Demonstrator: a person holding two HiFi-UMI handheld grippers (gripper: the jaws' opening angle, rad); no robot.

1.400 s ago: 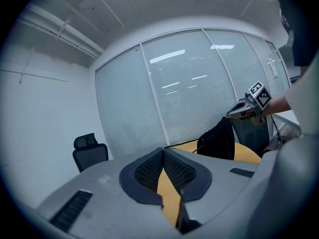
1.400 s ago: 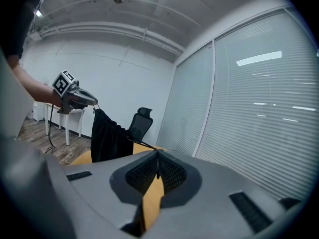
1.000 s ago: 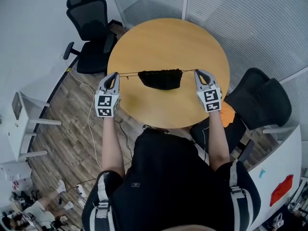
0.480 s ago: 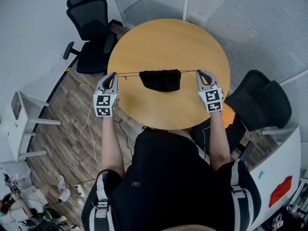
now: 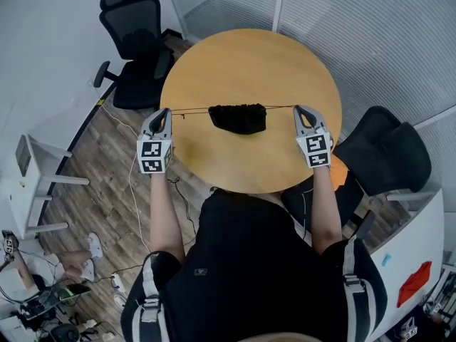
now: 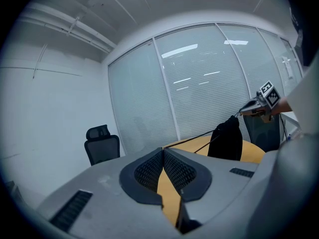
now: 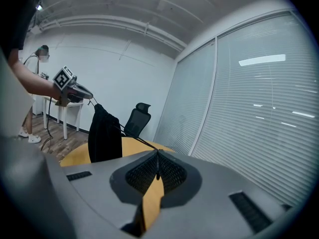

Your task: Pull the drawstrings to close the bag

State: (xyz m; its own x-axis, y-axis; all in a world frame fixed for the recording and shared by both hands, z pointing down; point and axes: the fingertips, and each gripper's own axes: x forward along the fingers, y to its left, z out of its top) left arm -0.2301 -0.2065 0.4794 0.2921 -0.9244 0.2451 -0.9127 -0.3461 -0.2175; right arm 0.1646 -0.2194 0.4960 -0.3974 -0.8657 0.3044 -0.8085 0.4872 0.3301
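Note:
A small black drawstring bag [image 5: 238, 117] hangs in the air above the round wooden table [image 5: 249, 63], its mouth gathered tight. Two thin strings [image 5: 192, 109] run taut from it to either side. My left gripper [image 5: 165, 112] is shut on the left string end at the table's left edge. My right gripper [image 5: 298, 110] is shut on the right string end near the table's right edge. In the left gripper view the bag [image 6: 227, 139] hangs from the taut string [image 6: 192, 139] that leads to the right gripper [image 6: 245, 110]. The right gripper view shows the bag [image 7: 104, 133] beyond its closed tips.
A black office chair [image 5: 135, 41] stands left of the table and another [image 5: 388, 152] to the right. White side tables [image 5: 32, 184] and cables [image 5: 135, 191] lie on the wood floor at left. Glass walls with blinds [image 5: 370, 41] close the back.
Both grippers have drawn slightly farther apart, and the bag's mouth is gathered a little tighter. The bag still hangs between them.

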